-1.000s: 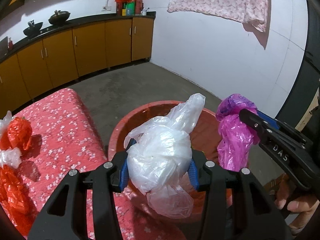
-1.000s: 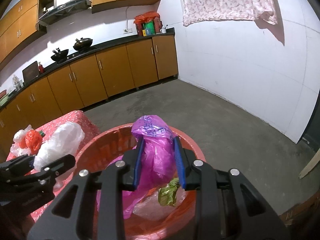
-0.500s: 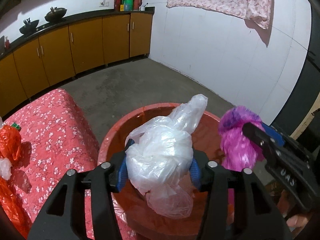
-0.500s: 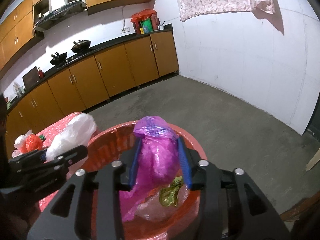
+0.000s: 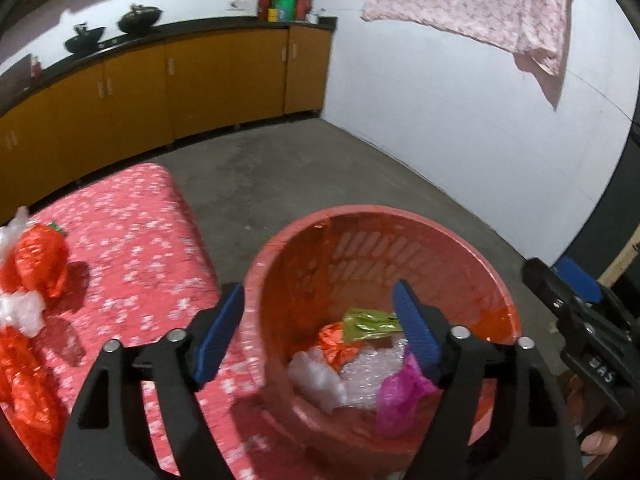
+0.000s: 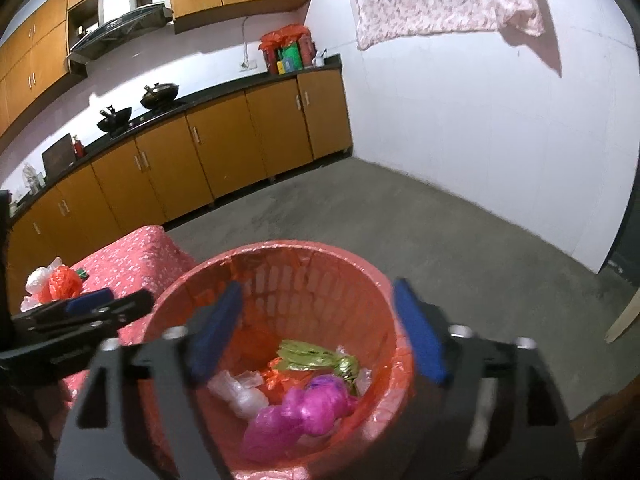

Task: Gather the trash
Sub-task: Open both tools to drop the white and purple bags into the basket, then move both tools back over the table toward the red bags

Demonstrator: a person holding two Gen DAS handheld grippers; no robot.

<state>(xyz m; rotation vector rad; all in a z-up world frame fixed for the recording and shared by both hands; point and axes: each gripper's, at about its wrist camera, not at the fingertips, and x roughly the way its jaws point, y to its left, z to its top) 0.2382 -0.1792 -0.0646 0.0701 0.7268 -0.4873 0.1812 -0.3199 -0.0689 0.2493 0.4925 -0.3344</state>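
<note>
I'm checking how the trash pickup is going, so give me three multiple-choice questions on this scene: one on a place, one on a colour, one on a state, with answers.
1. Where does the pink bag lie?
A. on the flowered tabletop
B. inside the red basket
C. on the floor

2. What colour is the crumpled bag still on the tabletop?
A. orange-red
B. blue
C. black

3. How do the right tongs stand?
A. shut on the pink bag
B. shut on nothing
C. open, nothing between them

Answers: 1 B, the pink bag rests among wrappers in the red basket. 2 A, the orange-red bag sits on the cloth. 3 C, the blue pads stand wide apart over the basket.
</note>
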